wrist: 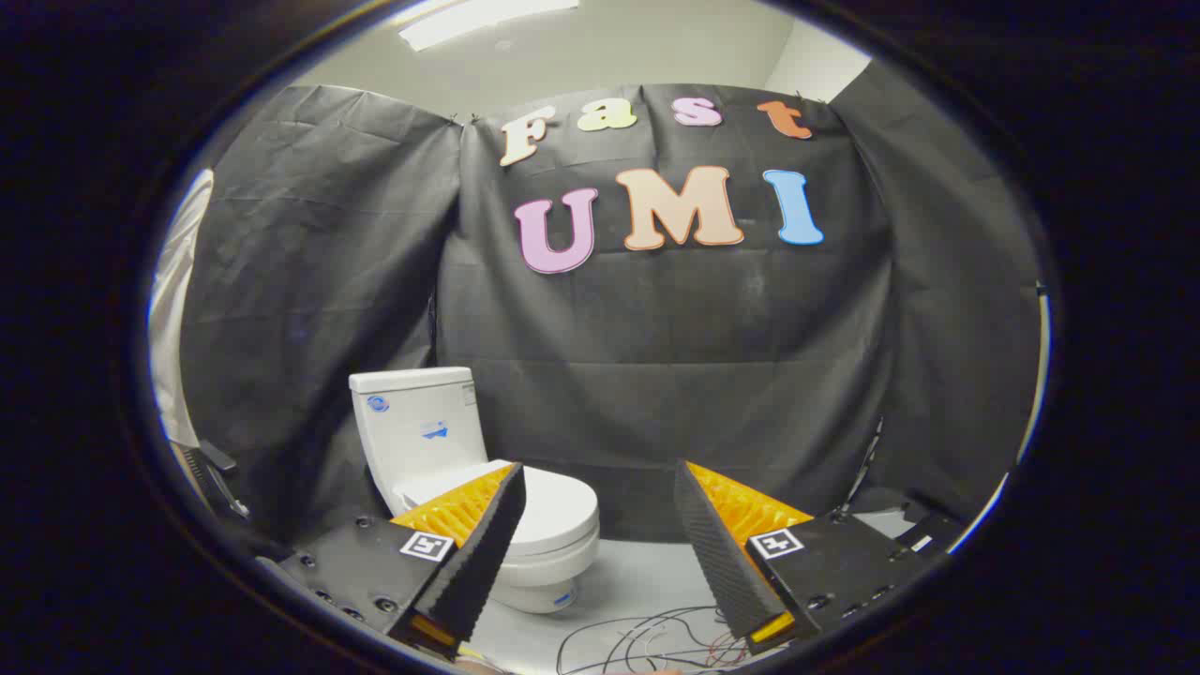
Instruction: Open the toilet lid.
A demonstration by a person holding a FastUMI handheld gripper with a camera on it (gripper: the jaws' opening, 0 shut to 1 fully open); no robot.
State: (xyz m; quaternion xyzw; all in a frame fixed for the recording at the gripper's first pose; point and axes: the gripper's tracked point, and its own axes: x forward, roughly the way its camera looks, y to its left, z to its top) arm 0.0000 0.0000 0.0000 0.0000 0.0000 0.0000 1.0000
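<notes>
My hand-held gripper [595, 525] is wide apart, holding nothing; I should slide under the toilet lid [553, 511] front edge

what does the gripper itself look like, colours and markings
The gripper has two wedge-shaped fingers with black ribbed pads on their inner faces and orange ridged plastic behind. Each sits on a black block with round screw heads and a small square black-and-white marker.

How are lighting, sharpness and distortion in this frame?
Gripper view: even light from a ceiling lamp, no harsh glare; strong fisheye bending of the cloth wall; white toilet with shut lid is sharp; open gripper fingers crisp.
</notes>
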